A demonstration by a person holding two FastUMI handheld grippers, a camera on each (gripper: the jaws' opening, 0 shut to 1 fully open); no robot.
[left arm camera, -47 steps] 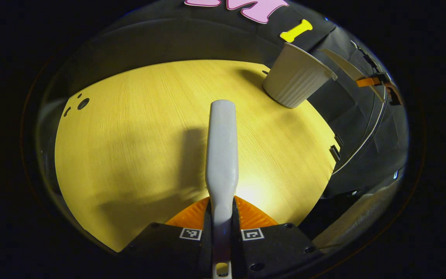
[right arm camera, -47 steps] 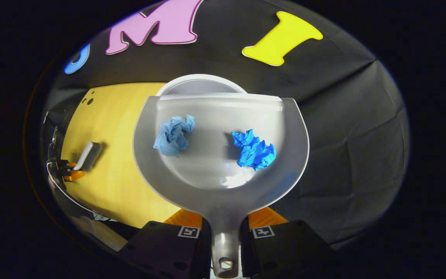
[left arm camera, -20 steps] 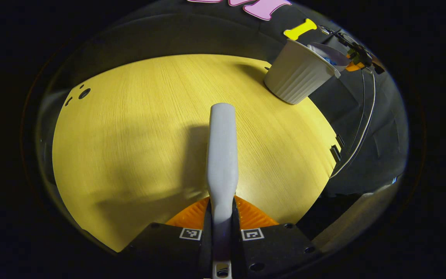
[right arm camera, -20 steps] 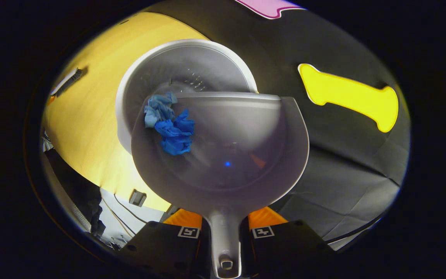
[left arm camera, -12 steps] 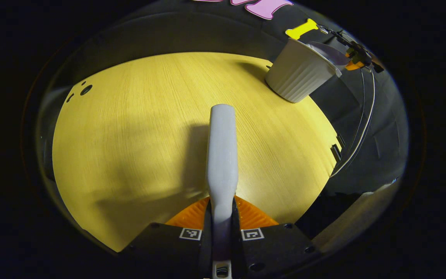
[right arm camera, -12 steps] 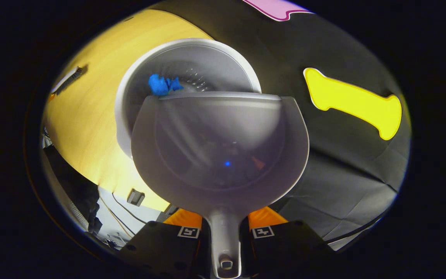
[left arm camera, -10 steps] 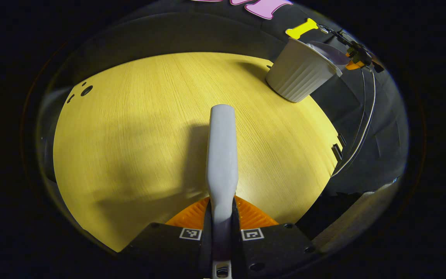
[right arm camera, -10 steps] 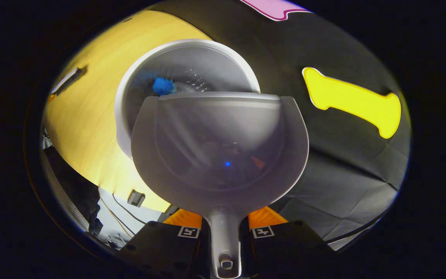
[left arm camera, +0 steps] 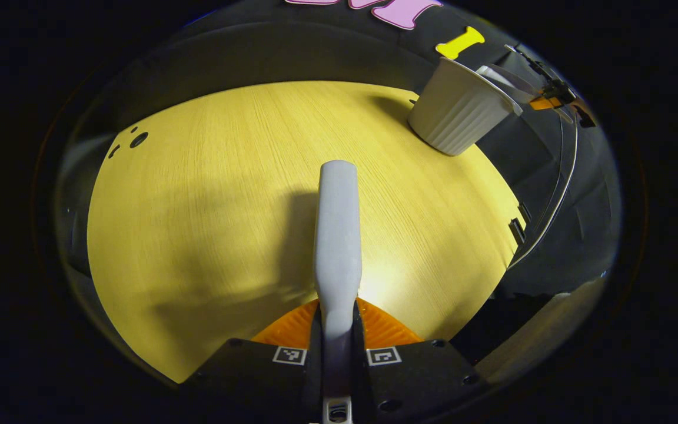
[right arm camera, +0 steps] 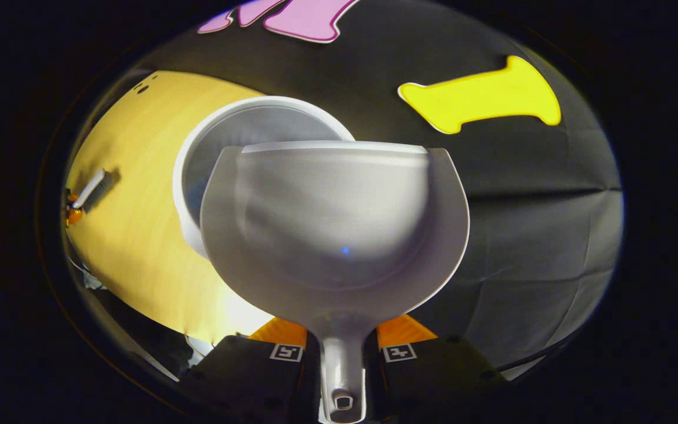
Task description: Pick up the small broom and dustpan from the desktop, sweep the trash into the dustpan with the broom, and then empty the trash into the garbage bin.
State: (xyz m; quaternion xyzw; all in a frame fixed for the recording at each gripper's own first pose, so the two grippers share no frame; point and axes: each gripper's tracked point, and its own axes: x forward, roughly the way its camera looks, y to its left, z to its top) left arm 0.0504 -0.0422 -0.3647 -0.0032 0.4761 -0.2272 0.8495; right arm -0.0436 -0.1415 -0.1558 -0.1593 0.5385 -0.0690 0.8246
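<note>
The right gripper (right arm camera: pixel 342 344) clamped the dustpan (right arm camera: pixel 334 229) — empty — over the bin (right arm camera: pixel 198 153); left gripper (left arm camera: pixel 337 341) clamped the broom (left arm camera: pixel 336 235) — emptying looked done.

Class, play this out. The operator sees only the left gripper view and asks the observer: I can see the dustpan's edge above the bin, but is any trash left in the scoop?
Observer: No. In the right gripper view the dustpan has a bare scoop, with no paper in it.
Operator: Is its front lip really over the bin's mouth?
Observer: Yes. The lip lies across the bin, whose open rim shows behind it and to its left.
Operator: How is the grip?
Observer: The right tongs are closed on the dustpan's handle, one finger pressing each side.
</note>
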